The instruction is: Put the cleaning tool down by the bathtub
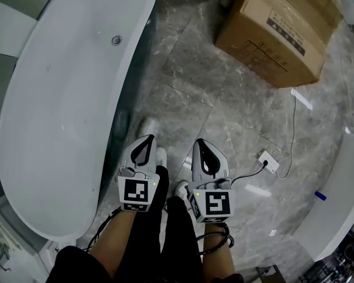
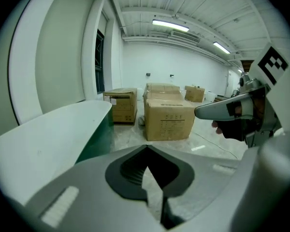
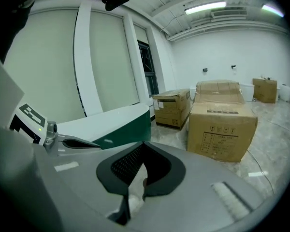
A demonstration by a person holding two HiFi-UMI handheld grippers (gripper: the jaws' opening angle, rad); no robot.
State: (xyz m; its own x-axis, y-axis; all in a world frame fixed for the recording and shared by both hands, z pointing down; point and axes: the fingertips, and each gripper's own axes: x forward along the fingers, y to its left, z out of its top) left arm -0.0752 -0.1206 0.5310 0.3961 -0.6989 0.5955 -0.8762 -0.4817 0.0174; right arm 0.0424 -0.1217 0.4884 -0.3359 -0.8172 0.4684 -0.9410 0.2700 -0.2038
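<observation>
Bathtub [image 1: 59, 111], white and freestanding, stands on the grey marble floor [image 1: 224, 99] at the person's left, its side just beside the left tool [image 1: 146, 139]. Left tool and right tool [image 1: 199, 141] point forward side by side over the person's white shoes [image 1: 160, 156], each with jaws closed together and nothing between them. A cardboard box [image 1: 277, 28] sits well apart, ahead to the right

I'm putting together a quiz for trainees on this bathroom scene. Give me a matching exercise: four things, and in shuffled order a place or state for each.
1. bathtub
2. cardboard box
3. socket strip
4. left hand-held gripper

A. shut, holding nothing
B. on the floor, cable attached
C. brown, upper right of the head view
D. white, along the left of the head view

Pairs: 1-D, 2-C, 3-B, 4-A
</observation>
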